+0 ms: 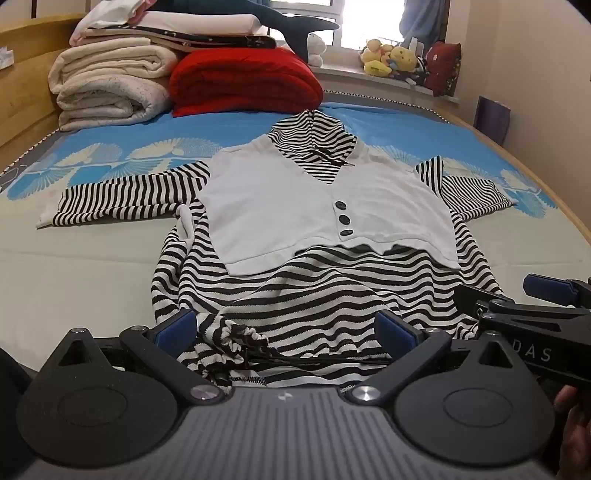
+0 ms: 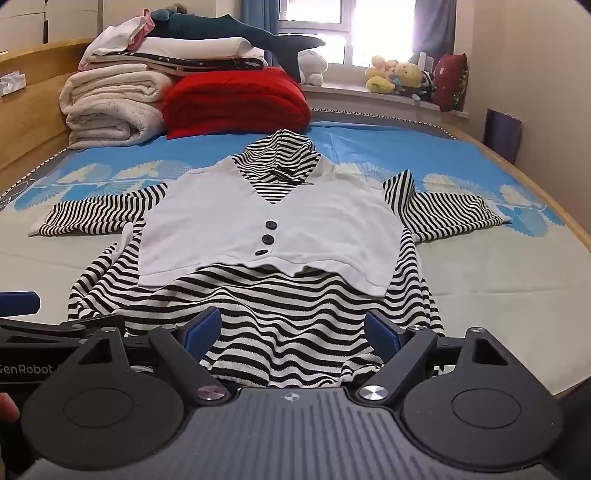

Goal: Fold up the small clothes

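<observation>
While both grippers' fingers gape empty, left gripper (image 1: 288, 330), right gripper (image 2: 293, 330); striped hoodie (image 2: 280, 325) hem between, on bed (image 2: 44, 266)

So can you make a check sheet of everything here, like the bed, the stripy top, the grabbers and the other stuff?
Surface: bed, pale sheet near, blue patterned sheet far.
Job's things: striped hooded top with a white buttoned vest panel, lying face up, sleeves spread, hem bunched at the near edge.
Clutter: folded white blankets, red quilt, plush shark stacked at the far end.
Grippers: left gripper and right gripper both open over the hem, holding nothing.
Cables: nothing seen.
Surroundings: window sill with plush toys, wooden bed frame.
</observation>
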The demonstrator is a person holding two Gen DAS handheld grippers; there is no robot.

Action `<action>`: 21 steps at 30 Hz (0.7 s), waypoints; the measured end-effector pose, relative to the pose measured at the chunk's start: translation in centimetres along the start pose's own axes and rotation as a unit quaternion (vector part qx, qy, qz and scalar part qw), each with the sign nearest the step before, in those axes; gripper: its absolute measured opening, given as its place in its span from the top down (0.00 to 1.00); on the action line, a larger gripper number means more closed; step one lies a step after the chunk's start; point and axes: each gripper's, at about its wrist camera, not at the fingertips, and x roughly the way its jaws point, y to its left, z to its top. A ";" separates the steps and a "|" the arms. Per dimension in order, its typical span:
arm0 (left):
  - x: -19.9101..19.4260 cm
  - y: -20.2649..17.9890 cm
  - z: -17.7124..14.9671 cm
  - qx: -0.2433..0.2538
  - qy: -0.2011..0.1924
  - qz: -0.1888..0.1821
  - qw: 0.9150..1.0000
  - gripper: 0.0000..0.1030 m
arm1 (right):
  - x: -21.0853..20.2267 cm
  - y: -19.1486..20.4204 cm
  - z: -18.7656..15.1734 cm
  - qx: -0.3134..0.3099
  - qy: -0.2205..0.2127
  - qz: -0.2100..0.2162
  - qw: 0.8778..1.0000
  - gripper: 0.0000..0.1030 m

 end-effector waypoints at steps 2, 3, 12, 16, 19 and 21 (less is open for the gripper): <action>0.0 0.1 0.0 -0.001 0.001 0.000 1.000 0.01 | -0.2 0.1 0.0 -0.001 -0.001 0.000 1.000 0.18; 0.0 0.1 0.0 0.000 0.001 0.000 1.000 0.01 | -0.3 0.2 0.0 -0.001 -0.001 0.000 1.000 0.18; 0.0 0.1 -0.1 -0.001 0.000 0.000 1.000 0.01 | 0.6 -0.3 -0.2 0.001 0.000 0.000 1.000 0.18; -0.1 0.1 -0.2 -0.002 0.002 0.000 1.000 0.01 | 0.4 -0.1 -0.1 0.001 0.002 0.000 1.000 0.18; -0.1 0.1 -0.2 -0.002 0.001 -0.001 1.000 0.01 | 0.4 -0.1 0.0 -0.001 0.002 0.000 1.000 0.18; -0.1 0.1 -0.2 -0.003 0.001 -0.002 1.000 0.01 | 0.4 -0.1 0.0 -0.001 0.002 0.000 1.000 0.18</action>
